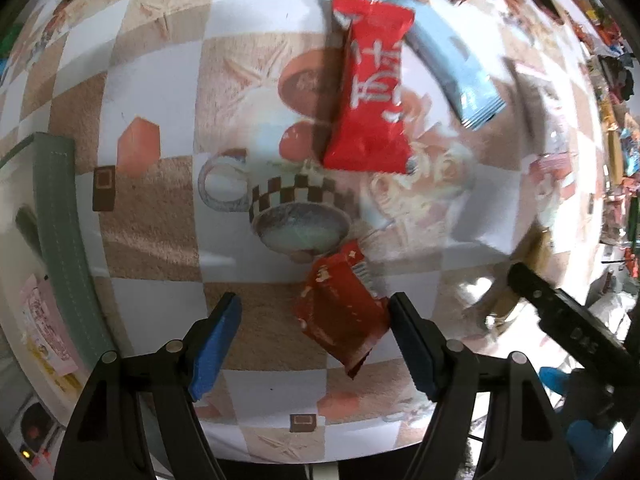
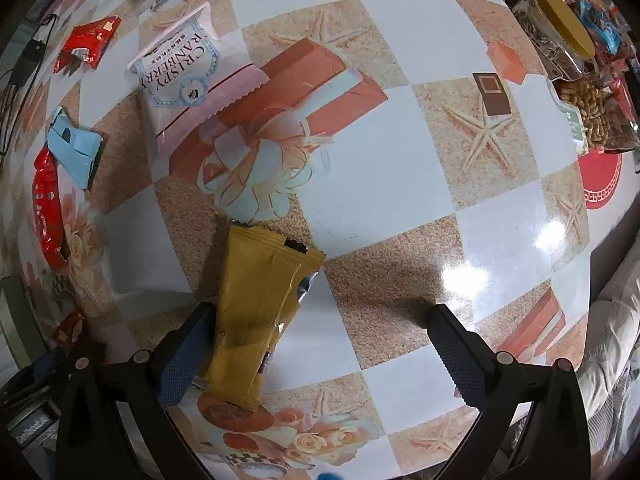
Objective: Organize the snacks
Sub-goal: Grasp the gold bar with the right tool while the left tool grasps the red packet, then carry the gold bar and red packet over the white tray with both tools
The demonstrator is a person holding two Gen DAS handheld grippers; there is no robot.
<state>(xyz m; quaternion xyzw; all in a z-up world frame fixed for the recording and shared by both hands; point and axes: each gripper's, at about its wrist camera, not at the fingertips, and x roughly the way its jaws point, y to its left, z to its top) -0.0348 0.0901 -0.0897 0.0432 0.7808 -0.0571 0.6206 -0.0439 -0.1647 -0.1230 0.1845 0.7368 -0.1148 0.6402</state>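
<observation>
Both grippers released. Right gripper [image 2: 316, 344]: yellow packet [image 2: 256, 312] touches only my left pad, lower centre; closing could shove it aside. Left gripper [image 1: 314, 338] likewise risks nudging the dark red packet [image 1: 340, 312].

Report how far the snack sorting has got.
Done: the bright red packet and pale blue wrapper lie together, overlapping. In hand: nothing gripped; the open right tongs straddle the mustard-yellow packet, the open left tongs bracket the dark red wrapper. Left: the white cranberry pouch and the small red packet lie apart.
</observation>
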